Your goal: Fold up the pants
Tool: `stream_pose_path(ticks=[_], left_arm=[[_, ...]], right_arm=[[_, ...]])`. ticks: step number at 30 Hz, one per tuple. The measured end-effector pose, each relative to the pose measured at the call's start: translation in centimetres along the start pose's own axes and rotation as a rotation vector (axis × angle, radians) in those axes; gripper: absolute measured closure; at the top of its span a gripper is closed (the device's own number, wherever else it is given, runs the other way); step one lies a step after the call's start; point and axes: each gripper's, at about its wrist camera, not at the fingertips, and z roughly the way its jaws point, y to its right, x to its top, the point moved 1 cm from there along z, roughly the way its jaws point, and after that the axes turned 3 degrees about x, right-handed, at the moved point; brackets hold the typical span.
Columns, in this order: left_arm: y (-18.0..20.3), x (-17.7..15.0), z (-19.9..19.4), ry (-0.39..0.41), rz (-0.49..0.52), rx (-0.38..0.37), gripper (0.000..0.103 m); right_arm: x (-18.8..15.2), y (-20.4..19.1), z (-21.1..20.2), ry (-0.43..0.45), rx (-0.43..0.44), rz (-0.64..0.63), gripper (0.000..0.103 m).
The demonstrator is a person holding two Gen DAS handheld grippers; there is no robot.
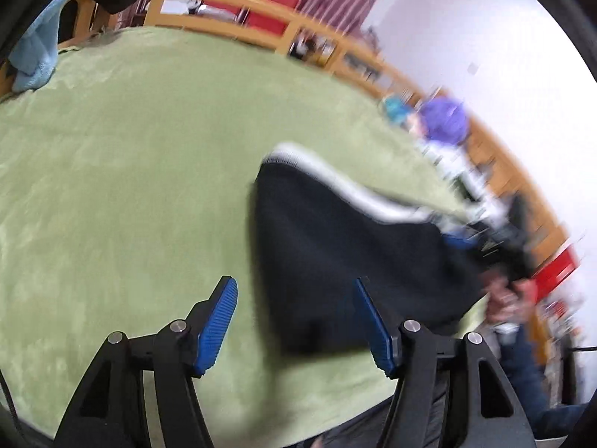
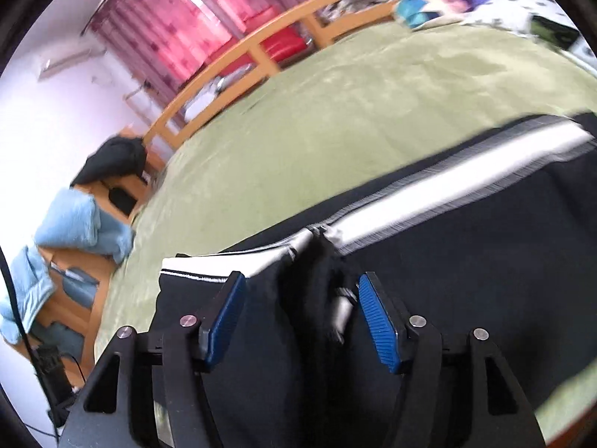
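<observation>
The pants [image 2: 466, 261] are lying on the green blanket [image 2: 335, 112], near its edge, dark with a white side stripe, and they are looking already doubled at least once. You are holding the right gripper [image 2: 302, 321] open over them, pads touching nothing. Your left gripper [image 1: 294, 321] is open too, beside the pants' left edge. I judge another fold is remaining.

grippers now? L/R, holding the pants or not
Left gripper: open, nothing between the pads; the pants lie just ahead.
Right gripper: open, pads clear of the pants fabric bunched between them.
</observation>
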Motion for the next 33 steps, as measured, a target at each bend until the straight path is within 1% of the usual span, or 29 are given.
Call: stream_pose_path(ticks=[1, 2, 3, 5, 6, 7, 8, 9, 10, 11, 12, 13, 14, 16, 17, 18, 19, 20, 21, 22, 23, 24, 25, 27, 28, 29, 30, 32, 33], left_arm=[[-0.1, 0.6, -0.2, 0.008, -0.003, -0.006, 0.036], [-0.2, 1.1, -0.4, 0.010, 0.000, 0.009, 0.034], [-0.3, 1.5, -0.5, 0.020, 0.010, 0.052, 0.033], [-0.2, 1.8, 0.2, 0.024, 0.024, 0.095, 0.033], [-0.3, 1.9, 1.3, 0.001, 0.018, 0.113, 0.032], [-0.5, 1.9, 2.2, -0.024, 0.004, 0.121, 0.032], [-0.5, 1.9, 3.3, -0.049, -0.011, 0.119, 0.032], [-0.6, 1.7, 4.8, -0.079, -0.035, 0.108, 0.032], [-0.6, 1.4, 5.9, -0.105, -0.054, 0.106, 0.032], [-0.6, 1.1, 6.8, -0.129, -0.066, 0.108, 0.032], [-0.4, 0.9, 8.1, -0.159, -0.069, 0.114, 0.033], [-0.1, 0.5, 8.8, -0.170, -0.057, 0.123, 0.033], [0.3, 0.4, 9.3, -0.173, -0.043, 0.128, 0.033], [1.0, 0.1, 9.7, -0.171, -0.021, 0.102, 0.032], [1.3, -0.1, 10.1, -0.174, -0.017, 0.085, 0.030], [1.6, -0.3, 10.7, -0.195, -0.010, 0.092, 0.029], [1.8, -0.6, 11.2, -0.219, 0.004, 0.106, 0.029], [2.1, -1.0, 11.9, -0.245, 0.025, 0.128, 0.029], [2.3, -1.4, 12.5, -0.272, 0.050, 0.162, 0.029], [2.5, -1.7, 12.9, -0.283, 0.072, 0.189, 0.029], [2.7, -1.9, 12.6, -0.273, 0.078, 0.190, 0.029], [2.7, -1.9, 12.2, -0.268, 0.077, 0.187, 0.029], [2.9, -1.8, 11.5, -0.260, 0.071, 0.172, 0.030], [3.1, -1.6, 10.0, -0.210, 0.068, 0.118, 0.029], [3.4, -1.6, 9.3, -0.183, 0.084, 0.111, 0.028], [3.7, -1.9, 9.3, -0.187, 0.104, 0.128, 0.028], [3.8, -2.5, 9.9, -0.215, 0.126, 0.155, 0.028], [3.6, -4.2, 11.3, -0.275, 0.140, 0.194, 0.028], [3.3, -4.8, 11.7, -0.287, 0.132, 0.198, 0.027]], right_arm=[[0.4, 0.2, 1.5, -0.046, 0.012, 0.016, 0.040], [0.3, 0.2, 2.4, -0.073, 0.018, 0.024, 0.040], [0.2, 0.3, 4.1, -0.118, 0.017, 0.024, 0.040], [-0.1, 0.4, 6.2, -0.162, -0.009, 0.003, 0.040], [-0.4, 0.3, 6.8, -0.172, -0.001, -0.004, 0.041], [-0.7, 0.7, 6.9, -0.197, 0.009, -0.007, 0.044], [-0.8, 0.5, 7.4, -0.230, 0.025, -0.014, 0.065], [-0.9, 0.2, 8.2, -0.261, 0.039, -0.021, 0.080], [-0.9, -0.1, 8.4, -0.259, 0.043, -0.038, 0.091], [-0.8, -0.4, 8.2, -0.237, 0.035, -0.058, 0.093], [-0.5, -0.8, 7.5, -0.208, 0.033, -0.088, 0.093], [0.2, -1.4, 6.2, -0.163, 0.047, -0.107, 0.093], [1.1, -1.6, 4.6, -0.108, 0.084, -0.108, 0.094], [2.6, -1.7, 2.7, -0.050, 0.125, -0.092, 0.094], [3.0, -1.4, 2.3, -0.039, 0.116, -0.091, 0.093], [3.1, -1.1, 2.7, -0.045, 0.082, -0.105, 0.093], [2.8, -0.6, 4.2, -0.092, 0.039, -0.116, 0.087], [2.0, 0.1, 6.3, -0.173, -0.007, -0.100, 0.075], [1.4, 0.6, 7.6, -0.225, -0.040, -0.083, 0.071], [0.5, 1.4, 8.7, -0.274, -0.046, -0.061, 0.072], [0.2, 1.5, 8.4, -0.257, -0.029, -0.057, 0.073], [0.0, 1.6, 7.3, -0.221, -0.023, -0.051, 0.073], [-0.2, 1.5, 5.8, -0.190, -0.042, -0.046, 0.072], [-0.7, 0.8, 2.7, -0.109, -0.070, -0.049, 0.069], [-1.4, 0.1, 0.8, -0.053, -0.071, -0.066, 0.064], [-2.5, -0.8, -0.8, -0.010, -0.066, -0.089, 0.055], [-3.2, -1.6, -1.7, 0.007, -0.059, -0.107, 0.052], [-5.6, -2.8, -2.7, 0.003, -0.054, -0.158, 0.051], [-6.8, -2.9, -3.1, -0.006, -0.063, -0.181, 0.051]])
